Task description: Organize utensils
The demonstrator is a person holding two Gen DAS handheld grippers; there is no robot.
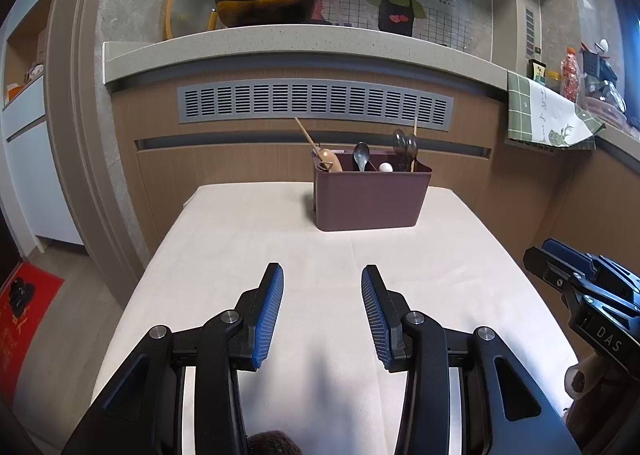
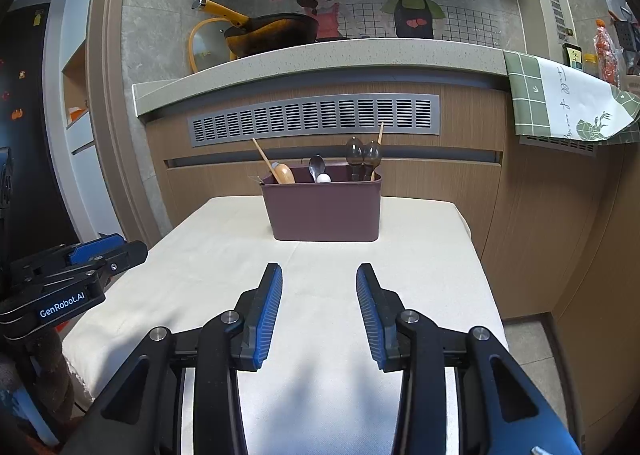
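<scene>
A maroon utensil holder stands at the far end of the cream table. In it are a wooden utensil, a metal spoon, a white-tipped piece and dark plastic spoons. The holder also shows in the right wrist view. My left gripper is open and empty, above the near table. My right gripper is open and empty, beside it; it shows in the left wrist view.
A stone counter runs behind the table, with a yellow-handled wok and a glass lid on it. A green checked cloth hangs over the counter at the right. A vent grille is below.
</scene>
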